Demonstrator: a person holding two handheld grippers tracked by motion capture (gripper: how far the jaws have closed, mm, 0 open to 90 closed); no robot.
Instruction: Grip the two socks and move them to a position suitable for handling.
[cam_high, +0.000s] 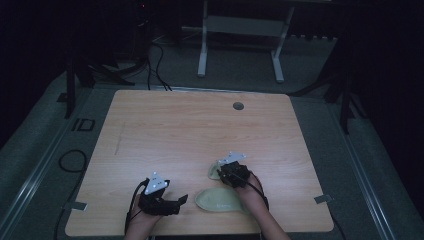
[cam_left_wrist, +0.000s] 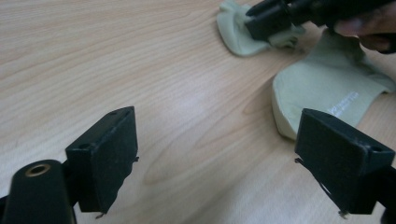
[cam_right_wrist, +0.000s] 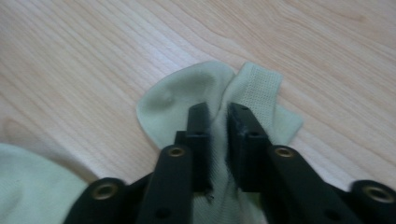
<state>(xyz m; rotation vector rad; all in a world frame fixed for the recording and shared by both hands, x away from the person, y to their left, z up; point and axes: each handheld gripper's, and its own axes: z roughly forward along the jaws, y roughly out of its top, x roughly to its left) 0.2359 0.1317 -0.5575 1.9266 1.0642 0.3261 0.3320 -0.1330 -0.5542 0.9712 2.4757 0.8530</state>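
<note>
Between the right gripper's (cam_right_wrist: 217, 140) nearly closed jaws, a pale green sock (cam_right_wrist: 205, 88) is pinched by a fold on the table (cam_right_wrist: 93, 46).
Thin grip may slip if lifted; left gripper (cam_left_wrist: 215, 154), jaws wide apart, holds nothing, second sock (cam_left_wrist: 322, 93) just beside one jaw.

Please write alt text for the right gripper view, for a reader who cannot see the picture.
The right gripper has its two black jaws closed on a bunched fold of a pale green sock that lies on a light wooden table. A second piece of pale green fabric shows at the lower left corner.
</note>
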